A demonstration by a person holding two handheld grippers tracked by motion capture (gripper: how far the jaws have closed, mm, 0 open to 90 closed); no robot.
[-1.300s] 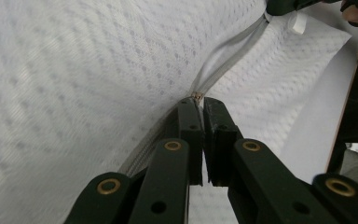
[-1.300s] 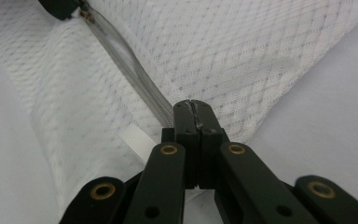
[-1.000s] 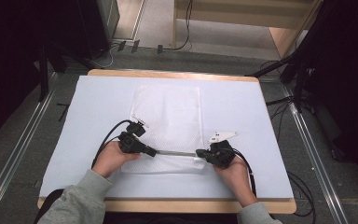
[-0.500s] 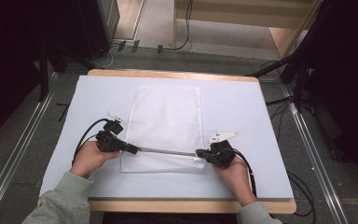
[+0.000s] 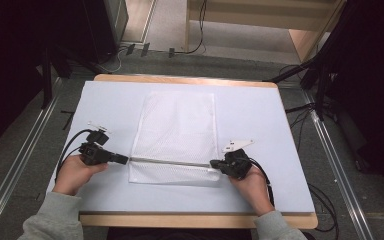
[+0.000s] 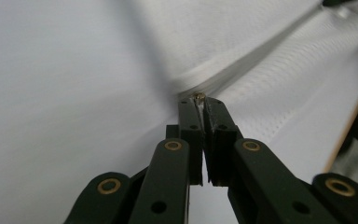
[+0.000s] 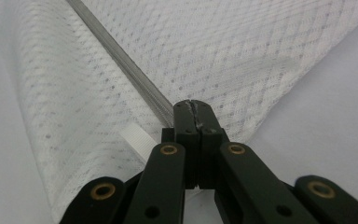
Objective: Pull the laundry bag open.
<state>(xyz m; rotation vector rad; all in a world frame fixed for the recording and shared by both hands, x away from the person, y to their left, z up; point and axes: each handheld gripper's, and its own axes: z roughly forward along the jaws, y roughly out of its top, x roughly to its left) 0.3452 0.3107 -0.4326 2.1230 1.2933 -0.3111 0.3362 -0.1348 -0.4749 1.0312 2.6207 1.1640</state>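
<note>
the white mesh bag (image 5: pixel 177 135) lies flat on the pale counter (image 5: pixel 280 125), with its long side running away from the person. its zipper (image 5: pixel 170 162) crosses the bag near the close end, and it runs straight between the two grippers.

the left gripper (image 5: pixel 122 159) sits at the bag's left edge, held in the person's left hand (image 5: pixel 75 172). in the left gripper view its jaws are clenched on a small brass-coloured zipper pull (image 6: pixel 198 96) right at the tips (image 6: pixel 199 100); only a thin slit is left between the pads. beyond the tips the zipper tape runs off up and to the right across the mesh, and plain counter lies to the left of the jaws.

the right gripper (image 5: pixel 215 164) sits at the bag's right edge, held in the right hand (image 5: pixel 250 187), with a grey three-cornered plate (image 5: pixel 237 145) on top. in the right gripper view its jaws (image 7: pixel 192 106) are pressed fully together on the end of the zipper, where the grey line of teeth (image 7: pixel 121 58) comes down to the tips from the upper left. a short white ribbed tab (image 7: pixel 137 140) sticks out just left of the jaws. mesh spreads on both sides of the teeth ahead of the gripper, and bare counter lies to its right.

the two grippers are well apart, facing each other along the zipper.
</note>
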